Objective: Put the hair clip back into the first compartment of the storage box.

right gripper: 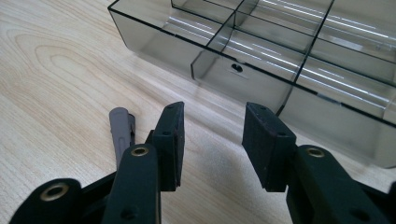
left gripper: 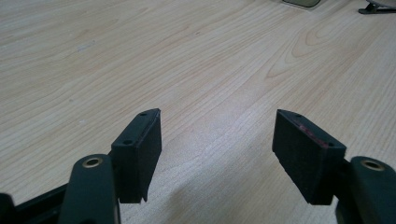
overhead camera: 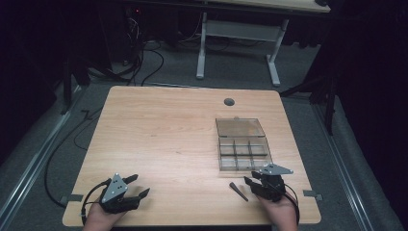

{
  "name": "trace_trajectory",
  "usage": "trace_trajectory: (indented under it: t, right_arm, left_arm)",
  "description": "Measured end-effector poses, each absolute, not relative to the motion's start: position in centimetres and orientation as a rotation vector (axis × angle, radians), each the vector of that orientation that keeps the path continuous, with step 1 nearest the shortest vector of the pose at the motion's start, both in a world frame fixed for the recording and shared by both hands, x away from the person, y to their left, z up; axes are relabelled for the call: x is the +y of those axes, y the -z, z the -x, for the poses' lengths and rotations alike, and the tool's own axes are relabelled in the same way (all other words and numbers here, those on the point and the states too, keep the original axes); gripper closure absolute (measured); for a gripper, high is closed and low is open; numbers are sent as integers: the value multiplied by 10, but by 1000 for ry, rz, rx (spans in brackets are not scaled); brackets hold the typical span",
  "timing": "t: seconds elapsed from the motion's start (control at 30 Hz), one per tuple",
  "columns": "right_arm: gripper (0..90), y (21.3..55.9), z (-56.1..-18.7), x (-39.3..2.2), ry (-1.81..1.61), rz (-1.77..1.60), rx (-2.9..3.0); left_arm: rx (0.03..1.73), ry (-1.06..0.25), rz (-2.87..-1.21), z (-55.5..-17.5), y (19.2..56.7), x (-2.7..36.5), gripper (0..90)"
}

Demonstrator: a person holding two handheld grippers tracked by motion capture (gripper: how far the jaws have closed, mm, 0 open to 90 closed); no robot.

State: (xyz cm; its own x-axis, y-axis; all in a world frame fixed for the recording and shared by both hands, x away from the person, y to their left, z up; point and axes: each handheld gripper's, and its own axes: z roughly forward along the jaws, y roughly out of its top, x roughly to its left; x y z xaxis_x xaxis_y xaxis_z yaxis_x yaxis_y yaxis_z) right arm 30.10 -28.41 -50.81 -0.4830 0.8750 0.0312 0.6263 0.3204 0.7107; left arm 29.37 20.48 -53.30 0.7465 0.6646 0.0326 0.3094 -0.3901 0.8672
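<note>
A smoky clear compartment box (overhead camera: 243, 153) stands on the right half of the wooden table (overhead camera: 163, 139), its lid (overhead camera: 239, 127) laid open behind it. A small dark grey clip (overhead camera: 238, 191) lies flat on the table near the front edge. My right gripper (overhead camera: 252, 177) sits just right of the clip and in front of the box. In the right gripper view the right gripper (right gripper: 212, 116) is open with only bare wood between the jaws; the clip (right gripper: 122, 128) lies beside its left jaw and the box (right gripper: 261, 60) is close ahead. My left gripper (overhead camera: 139, 185) rests at the front left, open and empty (left gripper: 217, 128).
A round cable hole (overhead camera: 229, 102) sits near the table's far edge. Beyond the table stand another desk's white legs (overhead camera: 201, 48) and loose cables (overhead camera: 144, 53) on the grey floor. In the left gripper view the clip (left gripper: 376, 8) lies far off at the top right.
</note>
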Motion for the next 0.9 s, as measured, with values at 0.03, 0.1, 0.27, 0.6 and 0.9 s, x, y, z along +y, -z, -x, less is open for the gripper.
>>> trace_trajectory:
  t: [0.03, 0.1, 0.27, 0.6, 0.9]
  right_arm:
    - [590, 508, -301, -284, -956, -1337, 2233]
    - [588, 506, -303, -283, -940, -1349, 2245]
    - [582, 503, -306, -282, -892, -1364, 2276]
    - [579, 498, -313, -283, -797, -1377, 2360]
    - [574, 498, -318, -283, -733, -1414, 2424]
  left_arm:
    - [736, -470, -1994, -294, 533, 205, 334]
    - [734, -468, -1997, -293, 533, 205, 334]
    - [730, -468, -2002, -293, 533, 205, 335]
    - [723, -470, -1998, -293, 533, 205, 334]
    - [716, -467, -1998, -293, 533, 205, 333]
